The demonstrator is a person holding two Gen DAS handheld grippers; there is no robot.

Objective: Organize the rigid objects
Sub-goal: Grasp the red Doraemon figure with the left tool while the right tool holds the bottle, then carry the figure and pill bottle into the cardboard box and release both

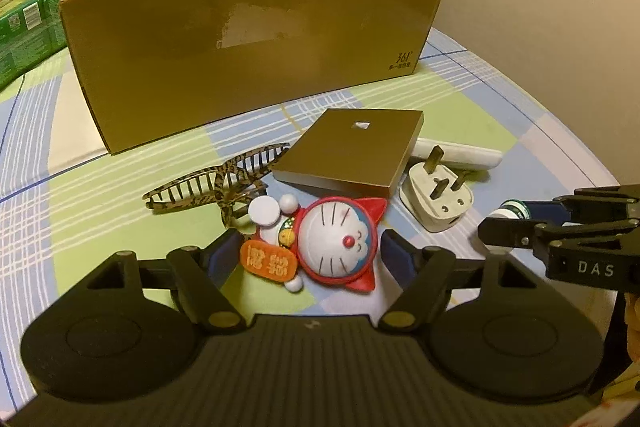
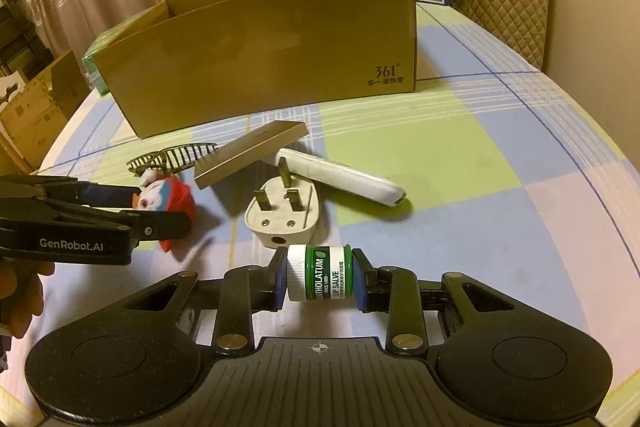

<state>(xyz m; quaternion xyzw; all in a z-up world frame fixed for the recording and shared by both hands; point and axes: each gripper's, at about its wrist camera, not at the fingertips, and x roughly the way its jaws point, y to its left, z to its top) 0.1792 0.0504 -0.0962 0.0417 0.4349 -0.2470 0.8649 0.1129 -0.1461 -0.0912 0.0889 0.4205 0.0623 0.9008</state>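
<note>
Clearance on your checked tablecloth [image 2: 460,155] is widest at 3 o'clock of the clutter, while the open cardboard box [image 2: 260,55] closes off 12 o'clock. Your left gripper [image 1: 310,249] stands with jaws apart around the cat figurine [image 1: 324,241], pads not pressing it, and your right gripper [image 2: 320,277] is clamped on the lip salve jar [image 2: 320,273]. Only the right wrist view shows the jar's label and the white stick [image 2: 344,179] full length; only the left shows the figurine's face, with the hair claw [image 1: 216,183] at 11 o'clock, the flat tan box [image 1: 352,151] at 12 and the plug [image 1: 438,195] at 2.
</note>
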